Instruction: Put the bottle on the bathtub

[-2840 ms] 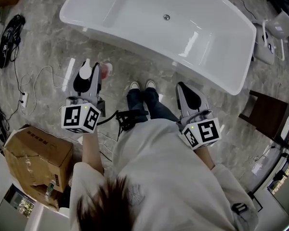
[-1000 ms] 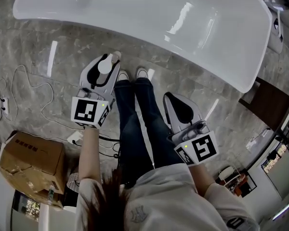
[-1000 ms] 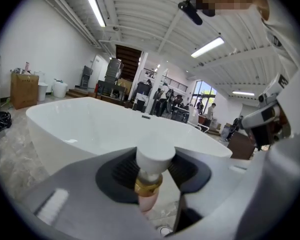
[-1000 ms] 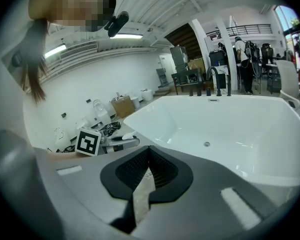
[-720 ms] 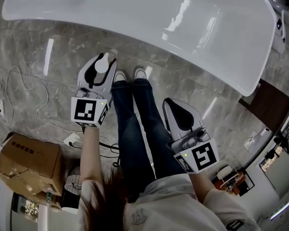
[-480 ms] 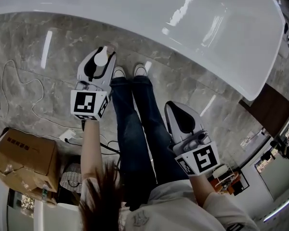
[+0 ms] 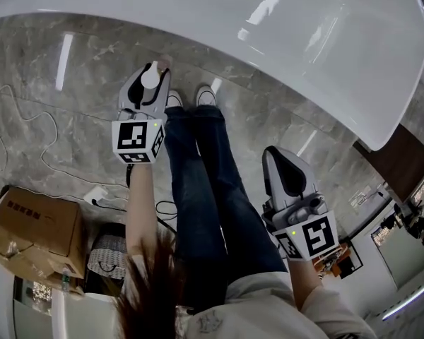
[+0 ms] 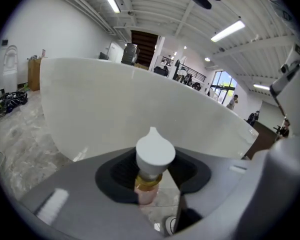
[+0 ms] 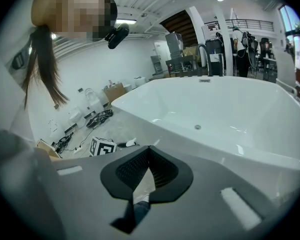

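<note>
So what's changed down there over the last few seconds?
Both claws sank toward the grey marble floor. The left claw, earlier just short of the small pink bottle with a white cap, has come down around it. The bottle now stands between its open jaws, not yet gripped. The right claw dropped too and stays empty. The bottle still stands on the floor beside the glossy white bathtub.

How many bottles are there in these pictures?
1. The white-capped pinkish bottle stands between the fingers of the left gripper, beside the bathtub. Others could be hidden behind the cardboard box.
</note>
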Motion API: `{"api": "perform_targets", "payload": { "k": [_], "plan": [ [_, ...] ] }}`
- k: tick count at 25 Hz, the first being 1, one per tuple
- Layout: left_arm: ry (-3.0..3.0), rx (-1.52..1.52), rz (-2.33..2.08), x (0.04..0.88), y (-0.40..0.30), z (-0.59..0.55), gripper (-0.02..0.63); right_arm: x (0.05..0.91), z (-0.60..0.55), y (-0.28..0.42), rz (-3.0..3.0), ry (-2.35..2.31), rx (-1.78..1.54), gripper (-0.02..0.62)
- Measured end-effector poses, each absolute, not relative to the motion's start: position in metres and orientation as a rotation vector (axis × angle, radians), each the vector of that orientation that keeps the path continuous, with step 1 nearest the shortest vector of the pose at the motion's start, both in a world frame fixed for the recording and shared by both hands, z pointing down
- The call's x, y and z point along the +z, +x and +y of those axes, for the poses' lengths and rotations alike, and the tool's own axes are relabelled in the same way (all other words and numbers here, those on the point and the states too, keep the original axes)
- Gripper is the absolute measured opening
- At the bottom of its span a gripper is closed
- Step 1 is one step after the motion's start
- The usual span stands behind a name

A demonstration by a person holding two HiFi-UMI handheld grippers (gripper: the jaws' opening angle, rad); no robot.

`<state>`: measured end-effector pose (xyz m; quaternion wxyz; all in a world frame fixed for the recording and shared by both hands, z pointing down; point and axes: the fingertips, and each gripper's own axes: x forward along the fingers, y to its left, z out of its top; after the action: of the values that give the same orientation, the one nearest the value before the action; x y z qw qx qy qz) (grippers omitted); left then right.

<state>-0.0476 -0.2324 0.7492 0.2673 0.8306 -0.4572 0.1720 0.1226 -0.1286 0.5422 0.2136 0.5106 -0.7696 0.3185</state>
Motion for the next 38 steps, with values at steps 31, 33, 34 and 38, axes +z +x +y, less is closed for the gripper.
{"api": "perform_targets", "payload": {
  "k": [31, 33, 34, 38],
  "plan": [
    [2.130, 0.669, -1.091, 0.933, -0.023, -0.220, 0.206, 0.610, -0.162, 0.113, -2.132, 1.465, 0.908, -0.002],
    [2.126, 0.677, -1.084, 0.939, -0.020, -0.219, 0.206, 0.610, -0.164, 0.114, -2.132, 1.476, 0.906, -0.002],
    [2.126, 0.681, -1.081, 0.941, -0.019, -0.219, 0.206, 0.610, -0.165, 0.115, -2.132, 1.481, 0.906, -0.002],
    [2.141, 0.705, -1.070, 0.948, -0.014, -0.220, 0.206, 0.611, -0.166, 0.115, -2.136, 1.490, 0.904, -0.002]
  ]
}}
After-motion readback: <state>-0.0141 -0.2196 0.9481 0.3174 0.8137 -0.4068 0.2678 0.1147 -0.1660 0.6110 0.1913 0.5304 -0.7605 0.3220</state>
